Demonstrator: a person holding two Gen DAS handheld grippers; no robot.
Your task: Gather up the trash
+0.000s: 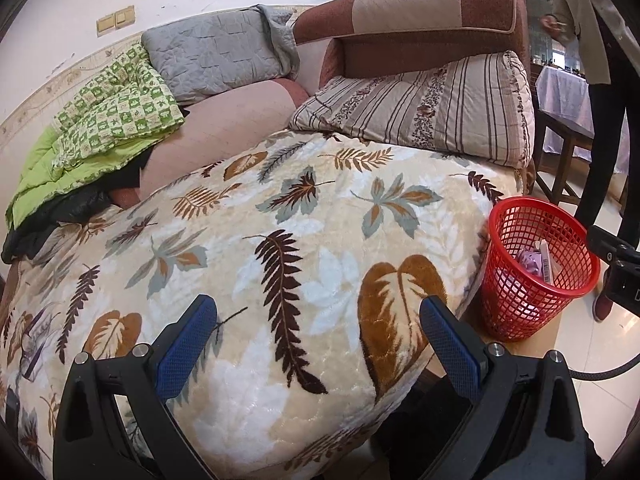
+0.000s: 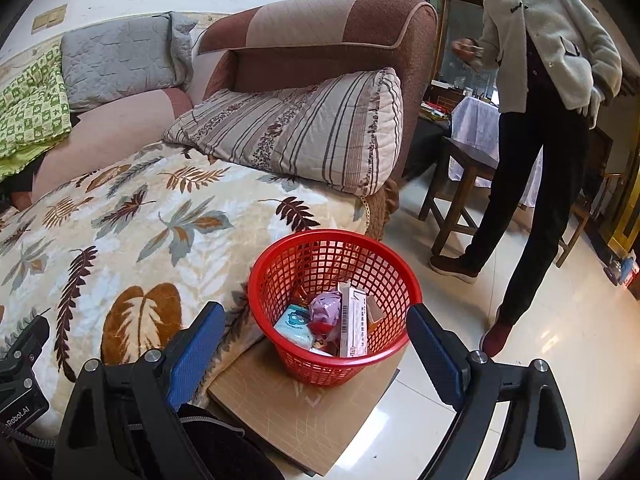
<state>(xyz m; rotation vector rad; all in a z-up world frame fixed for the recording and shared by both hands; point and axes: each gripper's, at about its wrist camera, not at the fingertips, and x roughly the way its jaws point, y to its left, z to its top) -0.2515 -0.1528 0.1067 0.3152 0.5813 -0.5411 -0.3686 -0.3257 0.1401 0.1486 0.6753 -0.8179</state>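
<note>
Sofa (image 1: 224, 120) with leaf-print blanket (image 1: 280, 240), no litter visible on it. Red mesh basket (image 2: 334, 308) upright on board (image 2: 296, 408) beside sofa; judged light, springy, best gripped at rim. Inside: white carton (image 2: 354, 324), long axis vertical; crumpled wrappers. Left gripper (image 1: 318, 336), right gripper (image 2: 316, 344): jaws spread, empty.

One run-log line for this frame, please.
left gripper: open, empty, over leaf blanket | right gripper: open, empty, above red basket | basket: trash inside, on board
</note>
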